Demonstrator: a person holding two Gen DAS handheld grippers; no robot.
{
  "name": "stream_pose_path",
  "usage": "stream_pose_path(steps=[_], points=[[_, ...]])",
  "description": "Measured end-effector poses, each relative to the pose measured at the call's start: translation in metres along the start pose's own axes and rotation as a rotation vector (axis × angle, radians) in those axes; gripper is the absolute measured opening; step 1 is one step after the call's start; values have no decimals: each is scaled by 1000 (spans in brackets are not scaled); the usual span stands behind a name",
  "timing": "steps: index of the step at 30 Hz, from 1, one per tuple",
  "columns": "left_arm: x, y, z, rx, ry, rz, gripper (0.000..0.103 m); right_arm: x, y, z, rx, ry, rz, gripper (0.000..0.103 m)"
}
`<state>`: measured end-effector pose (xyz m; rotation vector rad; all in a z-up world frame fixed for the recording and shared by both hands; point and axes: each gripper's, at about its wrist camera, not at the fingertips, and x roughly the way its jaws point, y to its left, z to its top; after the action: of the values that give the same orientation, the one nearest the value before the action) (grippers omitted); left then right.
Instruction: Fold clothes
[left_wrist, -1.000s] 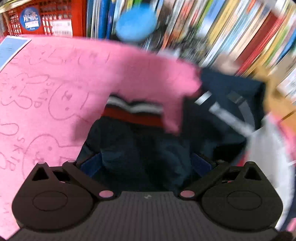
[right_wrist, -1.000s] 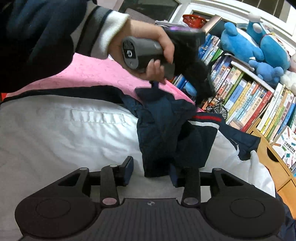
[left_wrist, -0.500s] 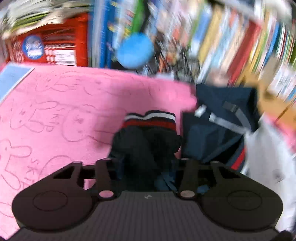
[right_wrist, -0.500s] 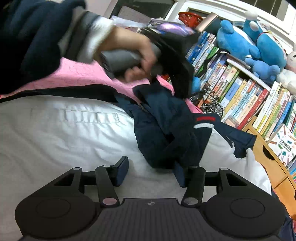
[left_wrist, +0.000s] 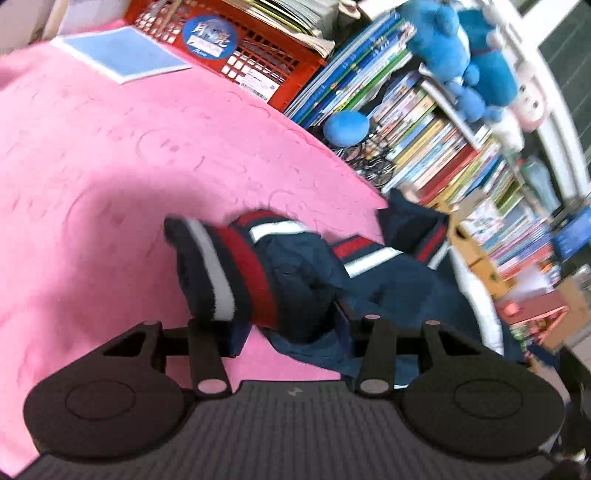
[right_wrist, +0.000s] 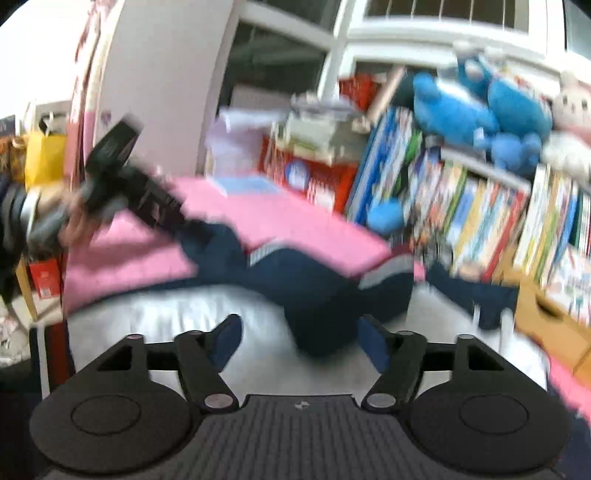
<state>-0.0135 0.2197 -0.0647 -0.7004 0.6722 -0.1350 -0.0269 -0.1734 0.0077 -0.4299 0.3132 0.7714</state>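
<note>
A navy jacket with a white lining lies on the pink blanket (left_wrist: 110, 155). In the left wrist view my left gripper (left_wrist: 288, 328) is shut on the jacket's sleeve cuff (left_wrist: 229, 273), striped navy, white and red, with the sleeve (left_wrist: 388, 284) trailing to the right. In the right wrist view my right gripper (right_wrist: 299, 339) is open, its jaws on either side of a bunched navy part of the jacket (right_wrist: 325, 295) above the white lining (right_wrist: 166, 317). The left gripper (right_wrist: 147, 199) shows there at the left, pulling the sleeve. That view is blurred.
A red crate (left_wrist: 229, 40) and a blue-covered book (left_wrist: 125, 55) sit at the blanket's far side. A bookshelf full of books (right_wrist: 480, 221) with blue plush toys (right_wrist: 480, 107) on top stands to the right. A wooden box (right_wrist: 546, 314) is at the right.
The left gripper has pulled the sleeve cuff out to the left over the pink blanket. The right gripper has swung and lifted its view, staying open around the bunched navy fabric.
</note>
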Motion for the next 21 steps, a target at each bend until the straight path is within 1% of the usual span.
stream_pose_path(steps=[2,3,4,5,7,9,11,13,14,16,17,18,19,20,21], points=[[-4,6,-5,-44,-7,-37,49,15,12,17,-71,-10,-12,83],[-6,8,-6,-70,-10,-55,54,26,20,24,-108,-8,-11,84],[-9,10,-8,-99,-14,-78,63,38,28,29,-138,2,-1,85],[-11,13,-10,-132,-20,-108,66,50,35,32,-159,19,12,85],[-17,14,-14,-177,-33,-150,82,76,49,34,-198,61,39,85],[-26,15,-19,-210,-43,-176,87,97,65,34,-221,105,88,85],[-33,17,-25,-235,-52,-204,88,113,80,35,-259,136,148,86],[-40,25,-30,-281,-66,-272,89,126,97,39,-317,136,185,90],[-44,30,-33,-306,-76,-302,89,133,106,44,-340,126,203,95],[-50,39,-37,-355,-107,-333,94,149,119,51,-358,125,240,97],[-53,42,-38,-363,-126,-327,94,159,125,54,-361,138,260,89],[-56,45,-39,-371,-144,-320,94,168,130,57,-349,150,278,76],[-59,48,-41,-378,-163,-315,94,175,133,60,-320,160,293,41],[-62,50,-41,-382,-181,-315,94,181,136,62,-292,172,287,6],[-64,50,-42,-385,-200,-309,94,184,138,63,-269,170,261,7]])
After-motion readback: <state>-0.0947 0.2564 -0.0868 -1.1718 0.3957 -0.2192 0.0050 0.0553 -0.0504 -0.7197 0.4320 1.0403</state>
